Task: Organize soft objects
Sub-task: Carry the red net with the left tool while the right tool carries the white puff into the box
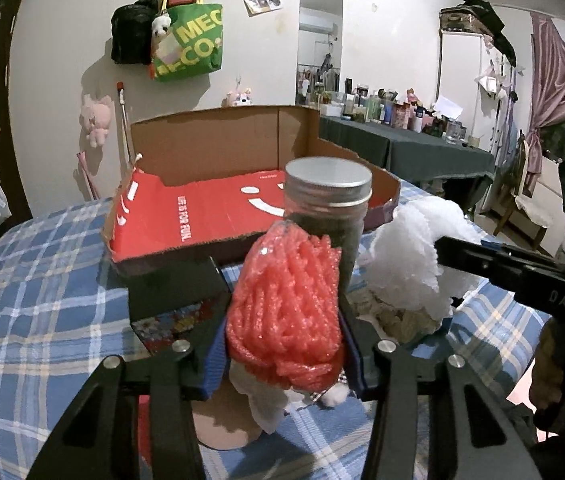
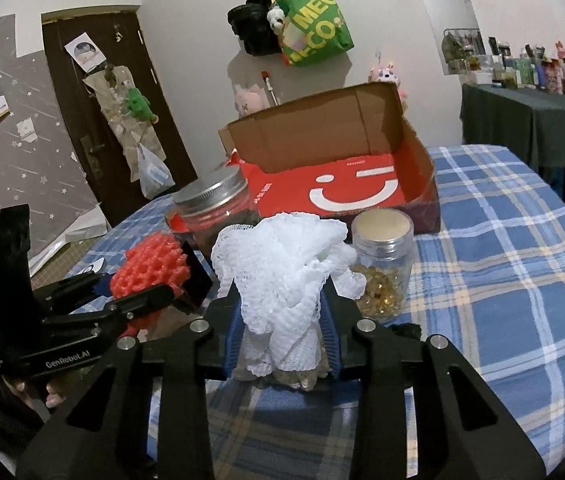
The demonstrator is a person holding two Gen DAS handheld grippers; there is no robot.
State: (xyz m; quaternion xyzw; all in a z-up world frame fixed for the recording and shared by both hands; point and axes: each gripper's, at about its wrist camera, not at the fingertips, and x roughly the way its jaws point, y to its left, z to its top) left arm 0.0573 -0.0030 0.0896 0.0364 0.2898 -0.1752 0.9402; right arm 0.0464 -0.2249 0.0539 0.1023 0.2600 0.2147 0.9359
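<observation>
Clamped in my left gripper is a springy red foam-net sleeve and in my right gripper a crumpled white foam net (both featherlight, best pinched mid-bundle), each just short of the open red-lined cardboard box.

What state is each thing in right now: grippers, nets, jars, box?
Left gripper: shut on red foam net.
Right gripper: shut on white foam net.
Metal-lid jar: capped, upright.
Small jar: capped, upright, part-filled.
Cardboard box: open, nothing seen inside.
</observation>
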